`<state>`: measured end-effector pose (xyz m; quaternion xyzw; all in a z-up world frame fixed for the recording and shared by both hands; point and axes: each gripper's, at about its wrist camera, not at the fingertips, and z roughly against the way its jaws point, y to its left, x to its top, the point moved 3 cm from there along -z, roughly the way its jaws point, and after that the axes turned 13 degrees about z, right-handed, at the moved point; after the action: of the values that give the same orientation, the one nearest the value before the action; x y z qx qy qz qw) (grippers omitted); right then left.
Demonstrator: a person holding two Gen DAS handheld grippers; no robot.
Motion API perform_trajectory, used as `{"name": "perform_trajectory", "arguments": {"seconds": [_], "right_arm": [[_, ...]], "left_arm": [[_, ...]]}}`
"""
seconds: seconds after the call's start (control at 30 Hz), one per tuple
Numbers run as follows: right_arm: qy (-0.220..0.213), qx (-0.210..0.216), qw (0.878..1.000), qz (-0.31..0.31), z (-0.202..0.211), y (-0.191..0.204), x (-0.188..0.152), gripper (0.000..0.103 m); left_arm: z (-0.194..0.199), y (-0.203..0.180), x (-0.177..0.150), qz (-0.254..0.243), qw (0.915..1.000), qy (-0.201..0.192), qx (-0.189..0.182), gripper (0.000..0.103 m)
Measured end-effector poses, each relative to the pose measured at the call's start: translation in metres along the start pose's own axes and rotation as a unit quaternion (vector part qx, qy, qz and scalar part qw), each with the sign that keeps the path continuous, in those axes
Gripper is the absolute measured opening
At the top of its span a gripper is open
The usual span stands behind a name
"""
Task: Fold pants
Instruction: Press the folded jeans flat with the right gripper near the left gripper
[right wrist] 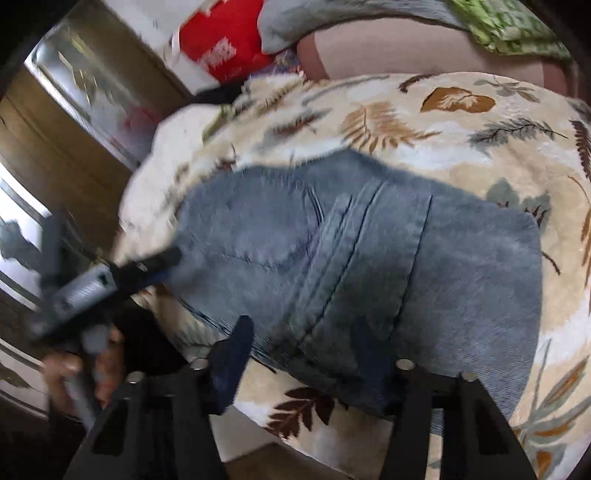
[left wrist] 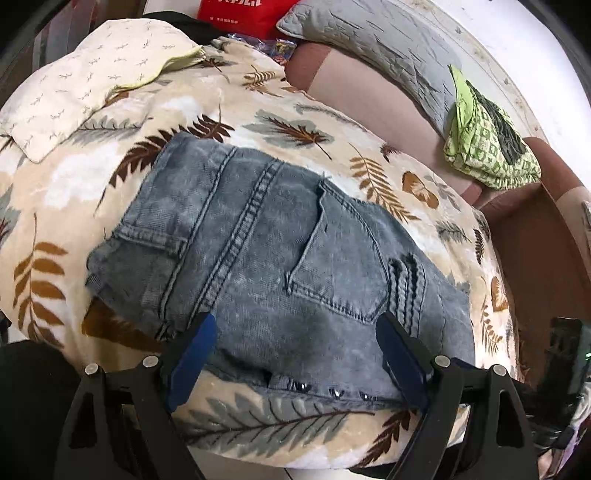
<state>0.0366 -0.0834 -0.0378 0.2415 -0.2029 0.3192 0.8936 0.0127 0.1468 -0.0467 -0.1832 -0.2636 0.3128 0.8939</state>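
Observation:
The folded blue denim pants [left wrist: 266, 251] lie in a compact bundle on the leaf-print blanket [left wrist: 295, 122], back pocket and seams up. My left gripper [left wrist: 295, 347] is open, its blue-padded fingers spread above the near edge of the bundle, holding nothing. In the right wrist view the pants [right wrist: 369, 258] fill the middle. My right gripper [right wrist: 306, 354] is open over their near edge; its right finger is dark and blurred against the denim. The left gripper [right wrist: 147, 266] also shows there at the bundle's left edge, blurred.
A cream pillow [left wrist: 85, 88] lies at the back left. A grey quilted pillow [left wrist: 369, 44], a green patterned cloth [left wrist: 484, 144] and a red bag [left wrist: 240, 14] sit on the brown sofa [left wrist: 524, 251] behind. A glass-panelled wooden door [right wrist: 66, 122] stands left.

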Motion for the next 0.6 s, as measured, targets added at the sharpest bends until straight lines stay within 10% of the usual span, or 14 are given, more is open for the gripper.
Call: {"name": "perform_trajectory", "arguments": {"seconds": [0.33, 0.6], "right_arm": [[0.023, -0.04, 0.998, 0.053, -0.033, 0.008, -0.007, 0.014], [0.003, 0.001, 0.998, 0.064, -0.025, 0.017, -0.024, 0.015]], "left_arm": [[0.005, -0.001, -0.01, -0.012, 0.9999, 0.009, -0.002, 0.089], [0.011, -0.025, -0.003, -0.029, 0.9995, -0.009, -0.002, 0.089]]}}
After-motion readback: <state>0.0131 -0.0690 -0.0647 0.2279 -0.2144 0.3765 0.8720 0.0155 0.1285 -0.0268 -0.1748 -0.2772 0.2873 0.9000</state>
